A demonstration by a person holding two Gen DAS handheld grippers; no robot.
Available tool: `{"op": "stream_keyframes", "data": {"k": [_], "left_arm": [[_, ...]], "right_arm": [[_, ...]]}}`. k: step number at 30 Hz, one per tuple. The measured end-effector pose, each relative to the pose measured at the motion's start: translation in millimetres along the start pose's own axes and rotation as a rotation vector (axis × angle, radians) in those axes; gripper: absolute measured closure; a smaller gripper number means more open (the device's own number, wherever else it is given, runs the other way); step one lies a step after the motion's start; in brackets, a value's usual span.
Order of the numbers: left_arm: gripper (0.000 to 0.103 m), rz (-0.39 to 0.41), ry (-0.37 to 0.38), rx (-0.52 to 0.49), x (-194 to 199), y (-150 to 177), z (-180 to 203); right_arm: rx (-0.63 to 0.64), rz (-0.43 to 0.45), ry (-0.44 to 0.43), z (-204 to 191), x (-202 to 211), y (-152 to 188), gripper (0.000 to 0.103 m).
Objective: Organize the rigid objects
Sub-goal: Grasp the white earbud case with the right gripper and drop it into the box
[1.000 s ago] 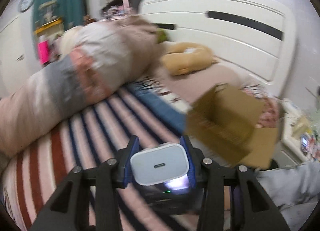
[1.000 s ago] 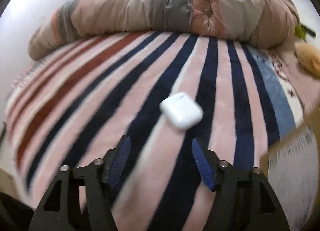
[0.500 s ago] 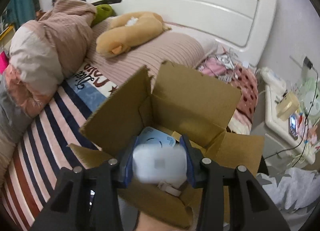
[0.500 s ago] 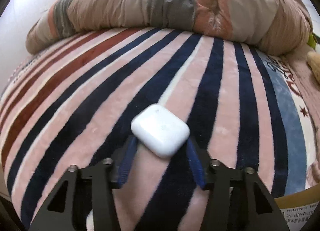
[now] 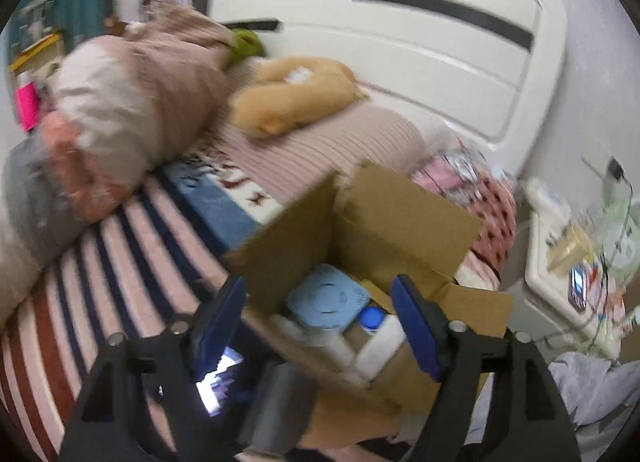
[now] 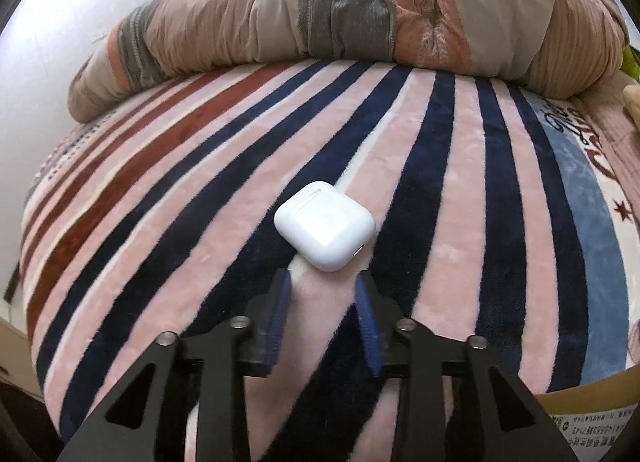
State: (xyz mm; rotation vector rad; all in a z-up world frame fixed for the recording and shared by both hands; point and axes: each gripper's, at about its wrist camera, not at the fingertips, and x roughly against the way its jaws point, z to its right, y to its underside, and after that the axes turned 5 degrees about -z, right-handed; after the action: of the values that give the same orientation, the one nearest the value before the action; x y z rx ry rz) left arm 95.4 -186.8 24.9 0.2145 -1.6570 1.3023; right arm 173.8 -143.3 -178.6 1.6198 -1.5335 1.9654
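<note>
My left gripper (image 5: 320,302) is open and empty above an open cardboard box (image 5: 400,221) on the bed. Inside the box lie a light-blue round-patterned device (image 5: 326,300), a blue cap (image 5: 372,318) and white blocks (image 5: 380,346). In the right wrist view a white earbud case (image 6: 325,225) lies on the striped blanket (image 6: 200,189). My right gripper (image 6: 323,282) sits just short of the case. Its jaws stand a little apart with nothing between them, and the case lies beyond the fingertips.
A rolled quilt (image 6: 360,9) runs along the far side of the bed. A tan plush toy (image 5: 292,89) lies by the white headboard (image 5: 400,41). A cluttered nightstand (image 5: 572,282) stands at the right. A box corner (image 6: 592,418) shows at lower right.
My left gripper has opened and the white charger it held is gone from its jaws. My right gripper has narrowed and the earbud case now lies ahead of its fingertips rather than between them.
</note>
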Motion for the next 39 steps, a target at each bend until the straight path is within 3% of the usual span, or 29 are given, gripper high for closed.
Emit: {"op": "stream_keyframes", "data": {"k": [2,6,9,11,13,19,20,25,32,37,39], "left_arm": [[0.021,0.039,-0.03,0.047,19,12,-19],[0.02,0.075,-0.145,0.13,52,53,-64],[0.02,0.088,-0.191,0.196,65,90,-96],[0.02,0.087,-0.202,0.239,66,115,-115],[0.02,0.081,-0.207,0.264,63,134,-127],[0.02,0.079,-0.2,0.337,50,177,-156],[0.02,0.077,-0.203,0.334,50,180,-157],[0.02,0.095,-0.21,0.332,51,187,-158],[0.02,0.113,-0.206,0.322,61,188,-150],[0.02,0.116,-0.17,0.302,66,180,-130],[0.02,0.115,-0.154,0.291,65,172,-118]], "right_arm": [[0.002,0.005,0.011,-1,1,0,0.058],[0.021,0.0,0.032,-6,-2,-2,0.055],[0.021,0.0,0.059,-9,-5,-8,0.054],[0.028,0.003,0.052,-10,-7,-13,0.038],[0.048,0.015,0.072,-13,-11,-21,0.031],[0.035,-0.021,0.116,-20,-33,-42,0.032],[0.03,-0.021,0.146,-21,-34,-44,0.045],[0.068,-0.012,0.186,-32,-25,-44,0.047],[0.134,0.046,0.082,-65,49,-14,0.048],[0.147,0.087,-0.049,-82,147,22,0.047],[0.189,0.14,-0.047,-88,191,31,0.048]]}}
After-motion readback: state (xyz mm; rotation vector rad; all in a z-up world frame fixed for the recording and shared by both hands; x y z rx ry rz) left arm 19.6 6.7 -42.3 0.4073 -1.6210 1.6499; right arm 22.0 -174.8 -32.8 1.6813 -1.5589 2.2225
